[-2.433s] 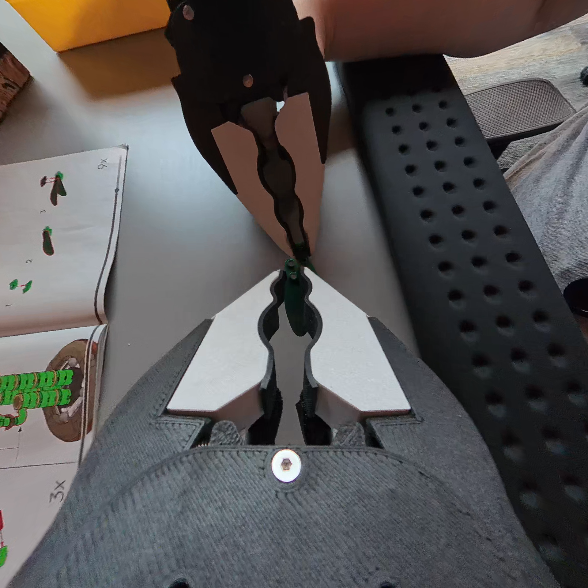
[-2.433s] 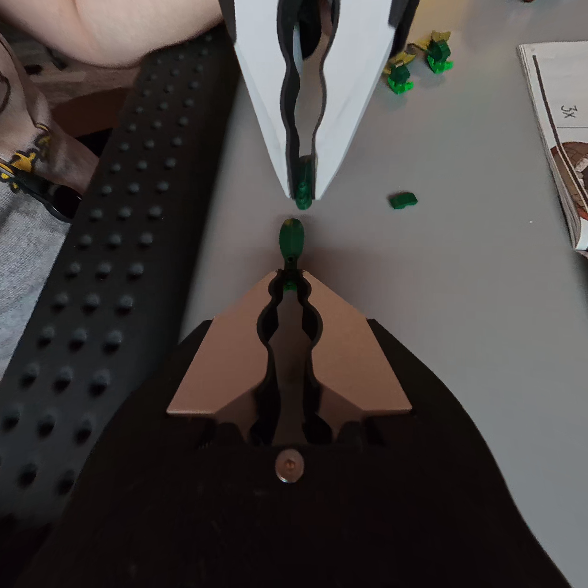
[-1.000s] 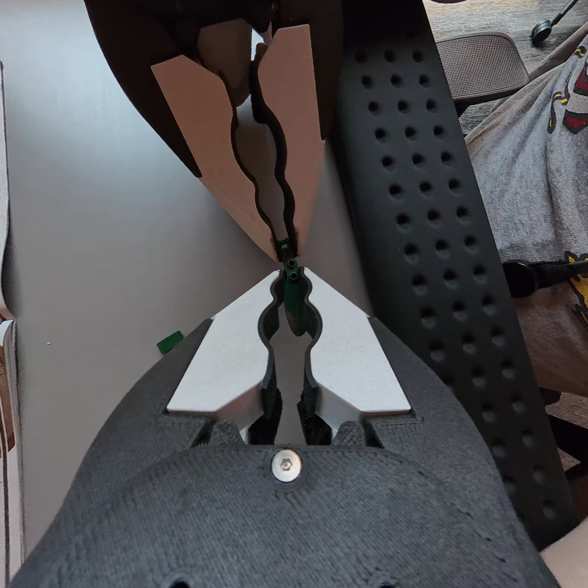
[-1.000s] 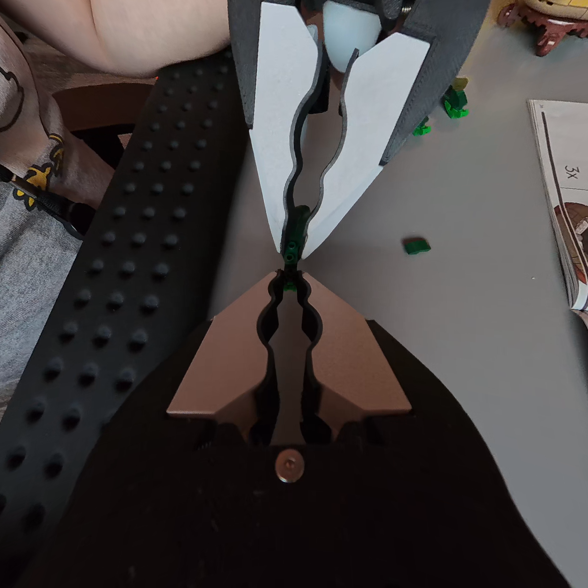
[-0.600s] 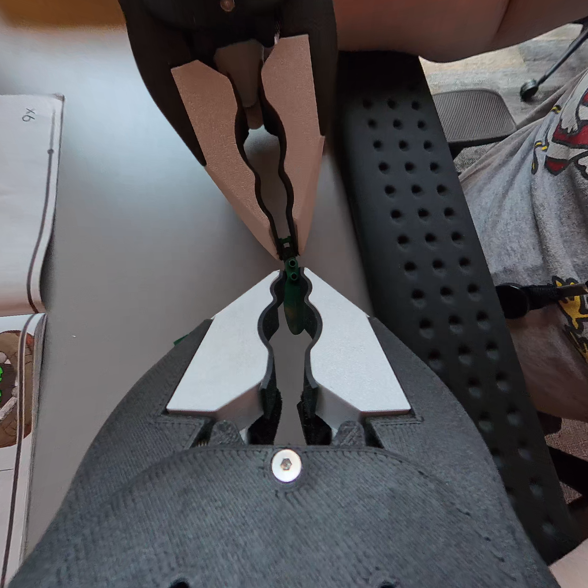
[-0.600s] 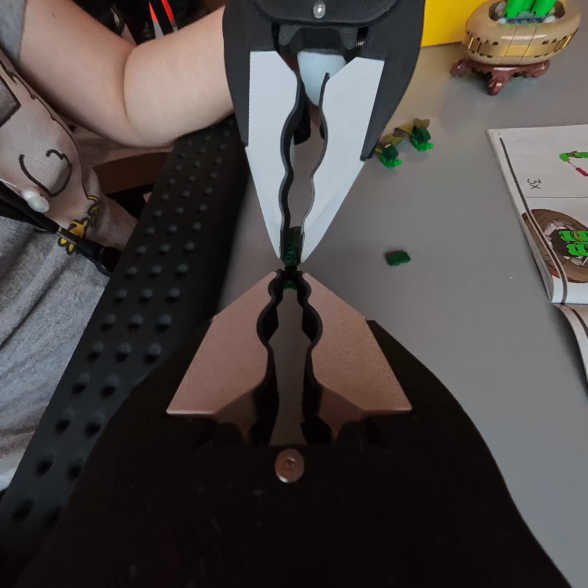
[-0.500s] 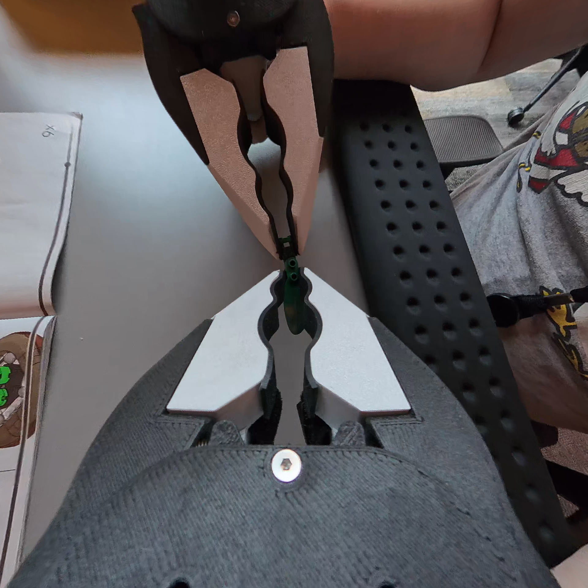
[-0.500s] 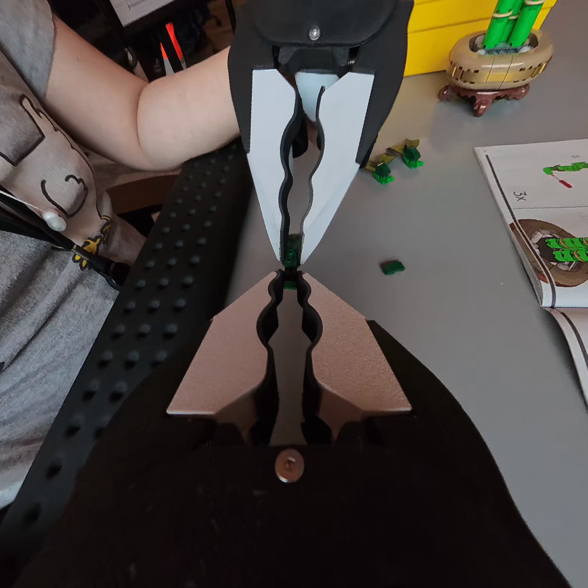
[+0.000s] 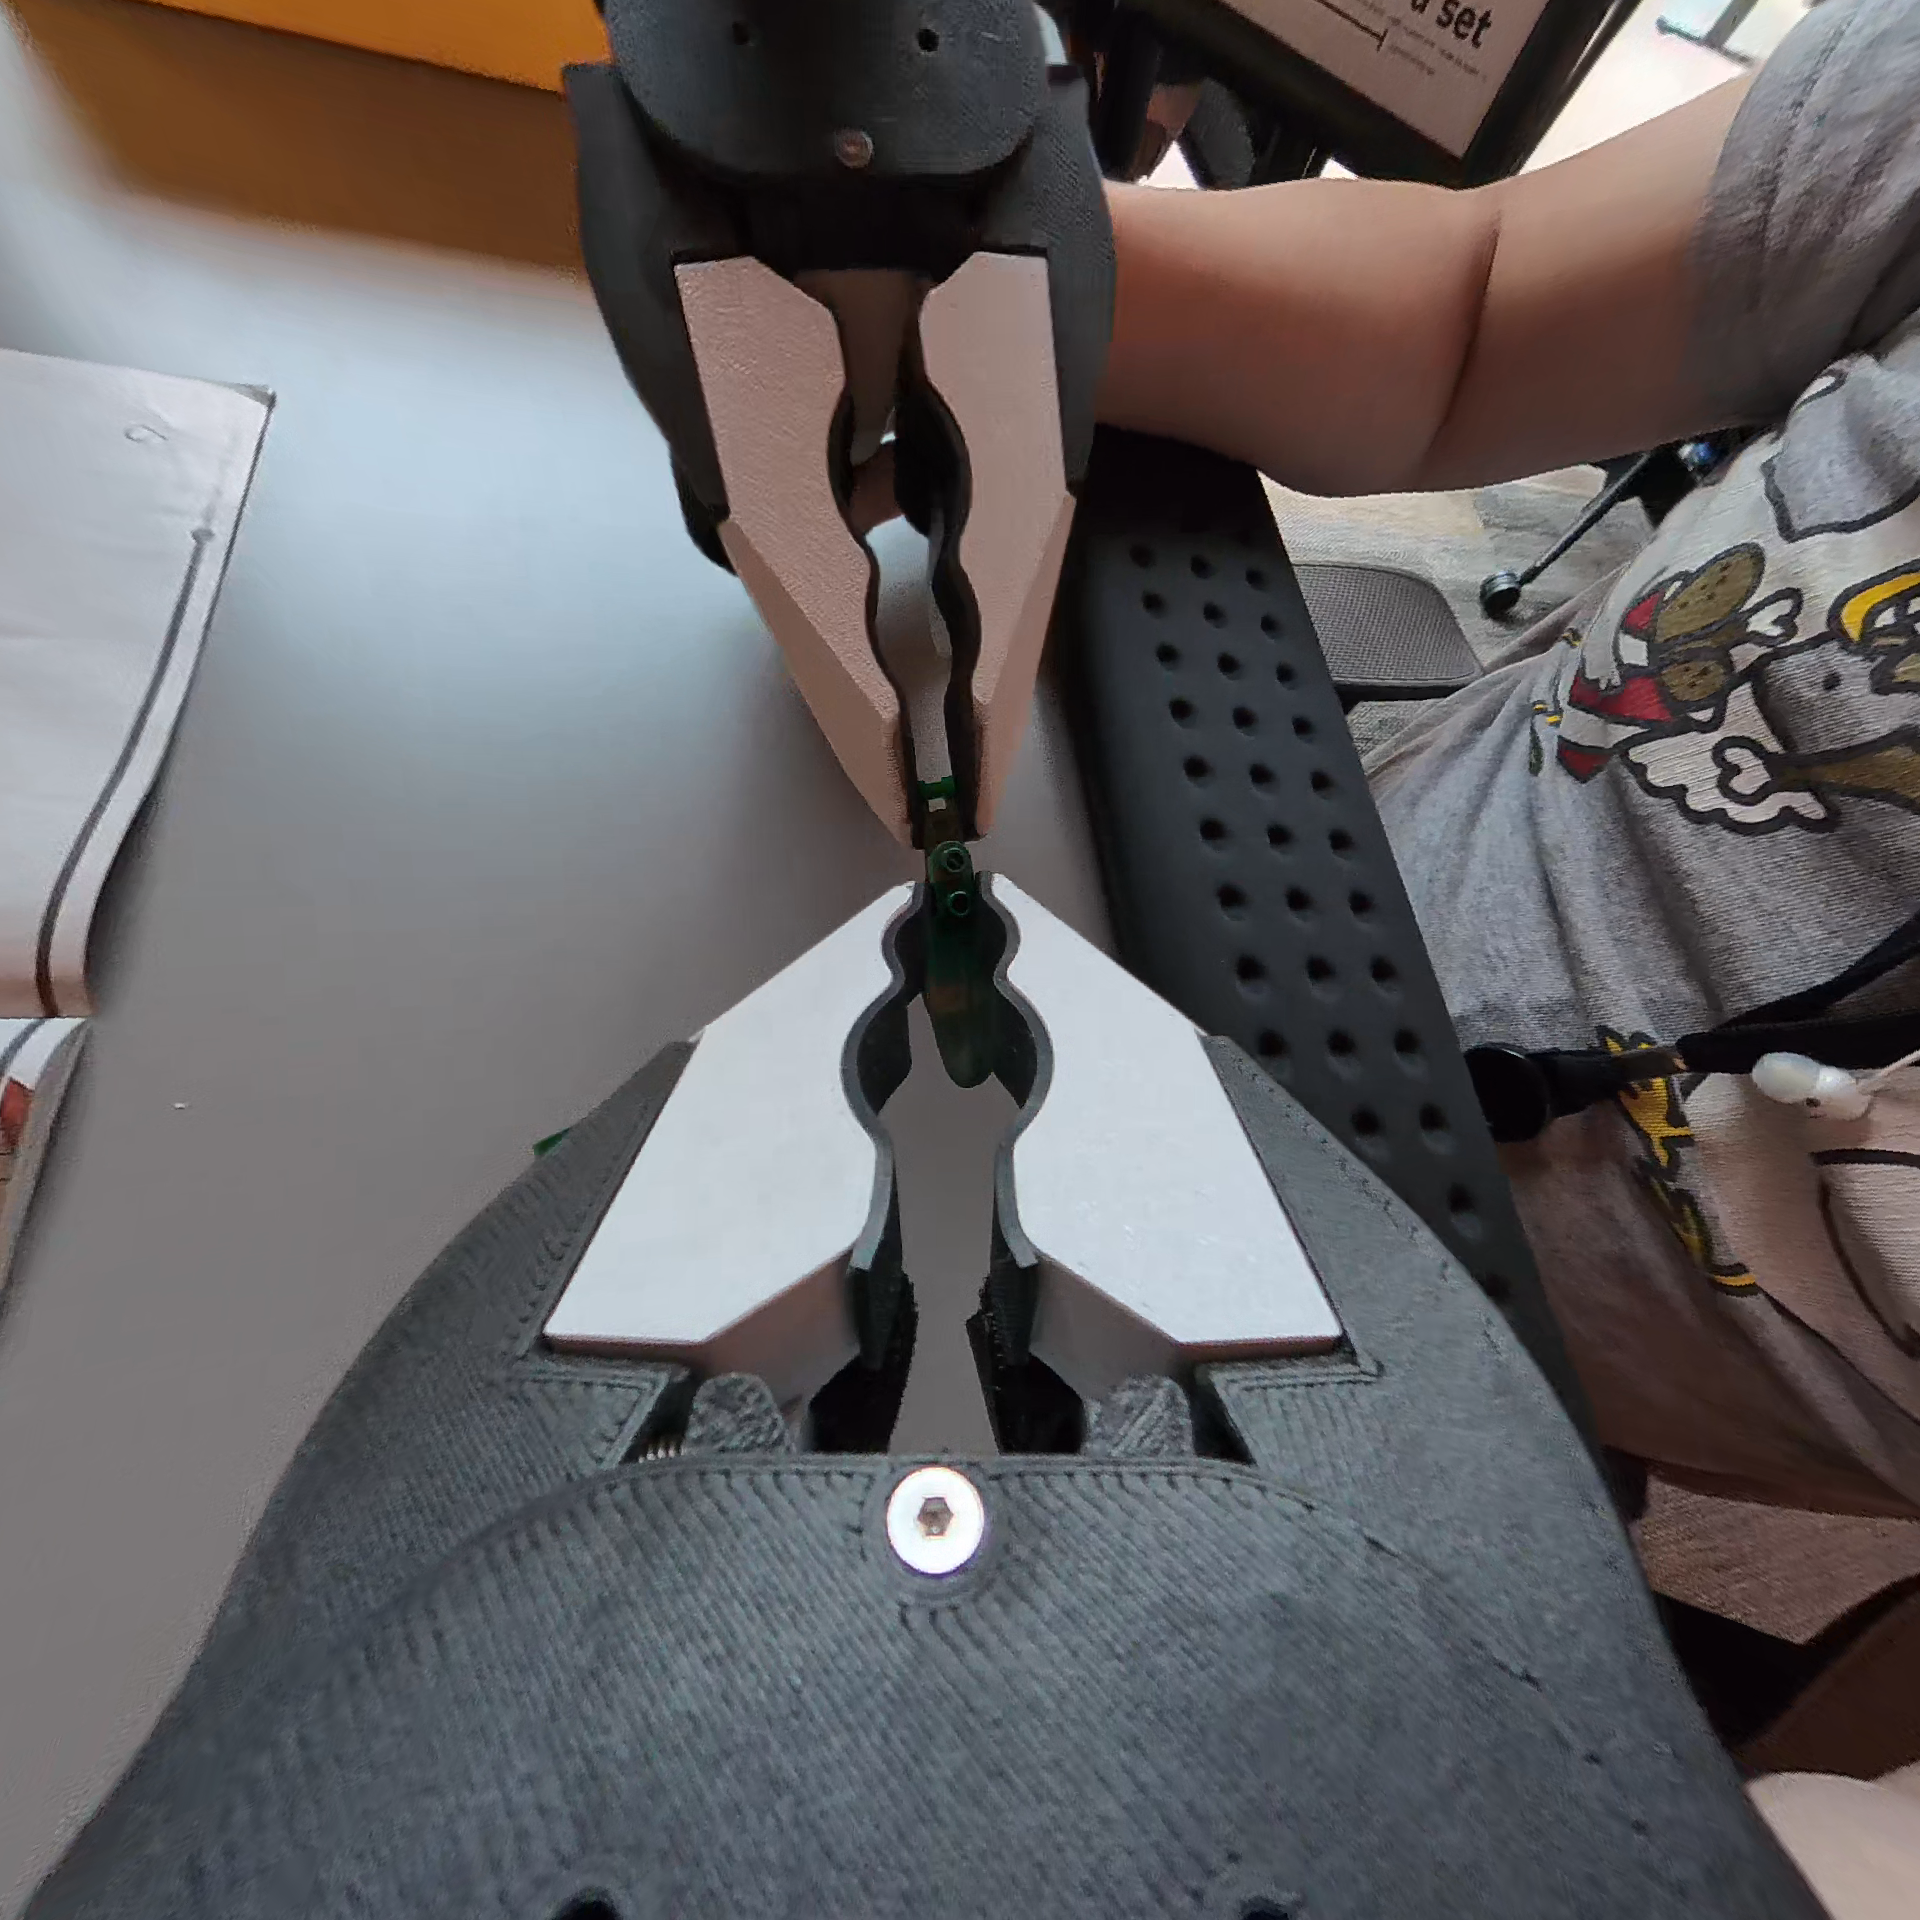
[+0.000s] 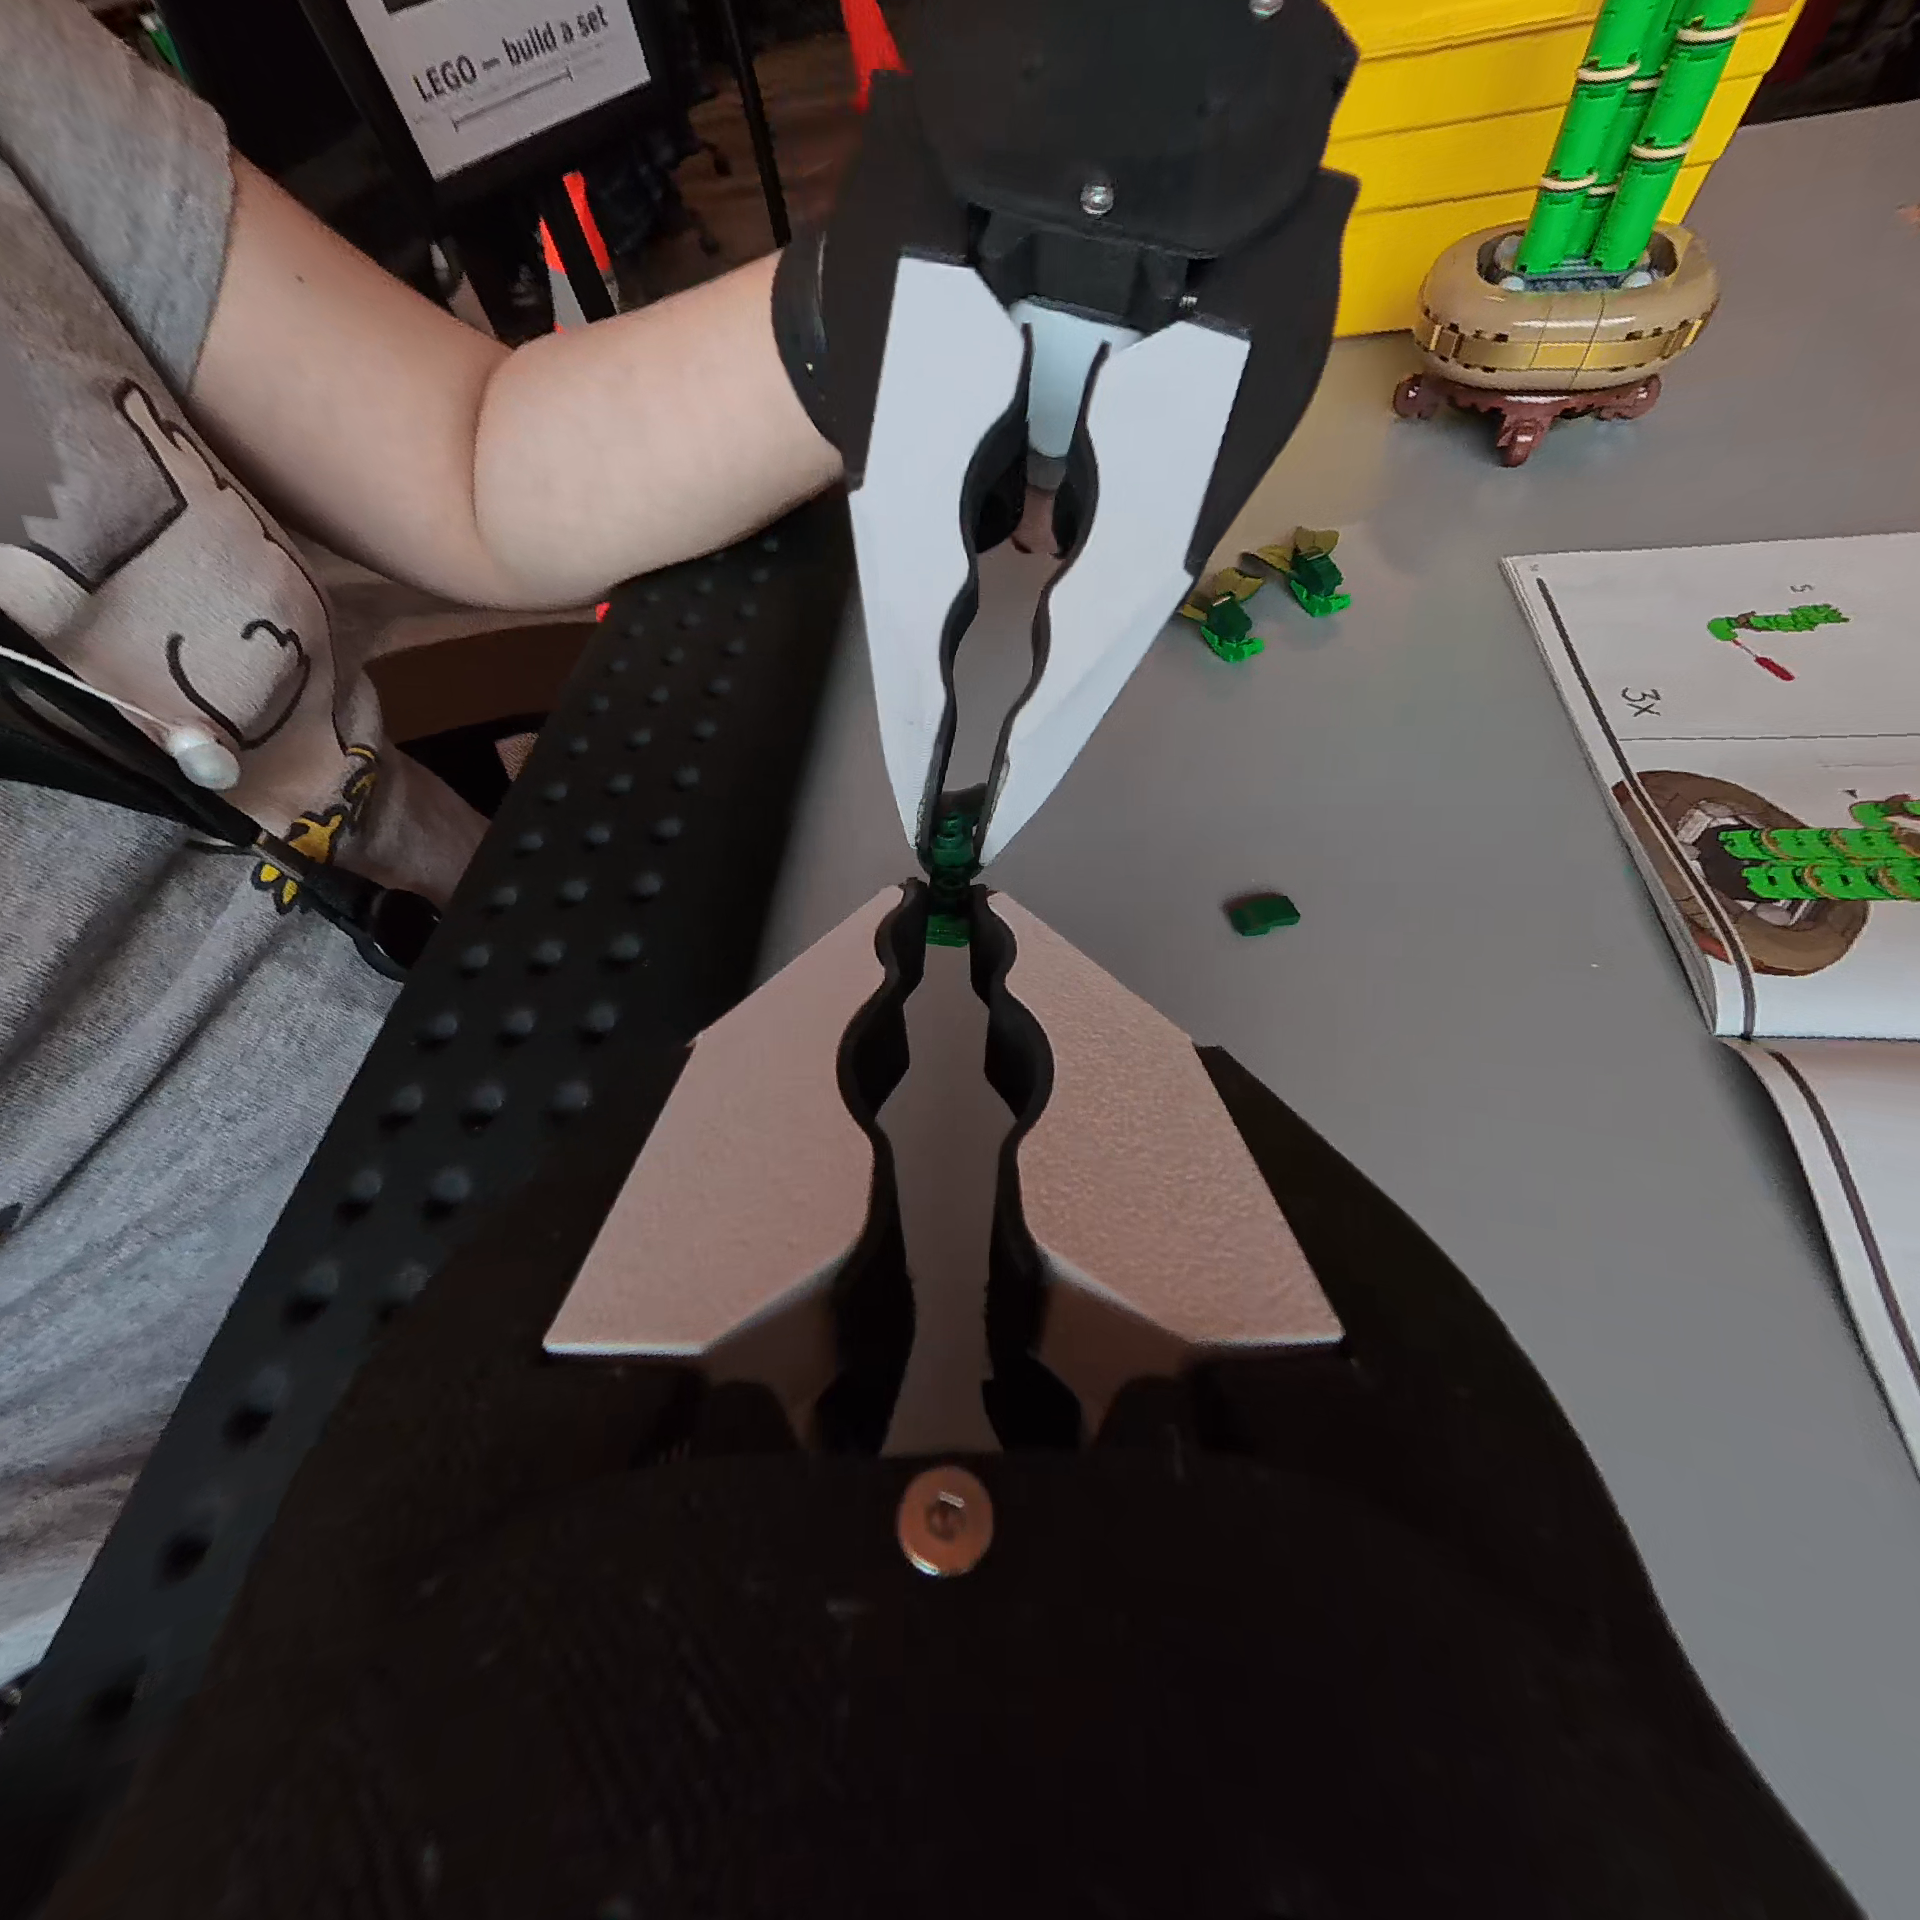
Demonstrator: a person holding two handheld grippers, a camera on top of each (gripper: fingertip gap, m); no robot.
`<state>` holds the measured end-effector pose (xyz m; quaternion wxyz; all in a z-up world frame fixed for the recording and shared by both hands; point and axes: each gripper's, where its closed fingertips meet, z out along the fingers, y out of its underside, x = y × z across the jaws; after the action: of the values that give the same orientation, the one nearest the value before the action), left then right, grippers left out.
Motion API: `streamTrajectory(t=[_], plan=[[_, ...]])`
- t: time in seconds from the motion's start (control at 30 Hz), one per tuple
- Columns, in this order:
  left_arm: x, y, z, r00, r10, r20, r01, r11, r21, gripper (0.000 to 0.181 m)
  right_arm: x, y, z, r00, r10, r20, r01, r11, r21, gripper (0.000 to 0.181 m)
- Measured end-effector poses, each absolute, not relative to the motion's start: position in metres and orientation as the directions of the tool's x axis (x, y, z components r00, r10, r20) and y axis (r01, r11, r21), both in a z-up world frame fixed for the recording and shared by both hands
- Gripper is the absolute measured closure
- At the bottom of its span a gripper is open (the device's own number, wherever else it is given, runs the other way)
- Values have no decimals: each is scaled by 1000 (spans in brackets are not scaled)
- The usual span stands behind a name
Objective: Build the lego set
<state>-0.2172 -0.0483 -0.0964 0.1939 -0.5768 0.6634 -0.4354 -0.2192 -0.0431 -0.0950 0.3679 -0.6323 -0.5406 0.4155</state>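
Above grey table (image 10: 1455,1143) | left hand-held gripper (image 9: 951,896) pinching dark-green leaf piece (image 9: 958,997) | right hand-held gripper (image 10: 948,902) pinching small green piece (image 10: 948,928), tips meeting.

We log a dark green leaf piece (image 9: 958,987) in the left gripper (image 9: 951,899), whose fingers are pale grey on a charcoal ribbed body. The right gripper (image 10: 948,914) shows tan-brown fingers on black, with a bright green small piece (image 10: 948,928) at its tips. The table (image 10: 1403,1143) is plain grey; the mat (image 10: 499,1039) along its edge is black, patterned with rows of dots. The bamboo model (image 10: 1600,208) has bright green stalks, a tan pot and a dark red-brown stand. A yellow box (image 10: 1455,114) stands behind it. The person's shirt (image 9: 1662,831) is grey with a red, yellow and white cartoon print.
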Motion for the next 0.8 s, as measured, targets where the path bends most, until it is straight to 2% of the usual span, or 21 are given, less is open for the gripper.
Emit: streamTrajectory(t=[0.17, 0.33, 0.6, 0.8], plan=[[-218, -47, -107, -254, -946, 201, -627, 3, -779, 174, -221, -45, -103, 70, 997, -26, 446, -55, -893, 175], [-216, -44, -112, -249, -964, 87, -621, 90, -779, 174, -219, -40, -107, 97, 993, -61, 455, -99, -885, 175], [-215, -41, -99, -234, -959, 160, -593, 10, -805, 175, -218, -37, -97, 107, 986, -129, 384, -160, -909, 175], [-215, -41, -100, -237, -963, 127, -589, 39, -808, 175, -218, -36, -98, 110, 985, -130, 387, -163, -907, 175]])
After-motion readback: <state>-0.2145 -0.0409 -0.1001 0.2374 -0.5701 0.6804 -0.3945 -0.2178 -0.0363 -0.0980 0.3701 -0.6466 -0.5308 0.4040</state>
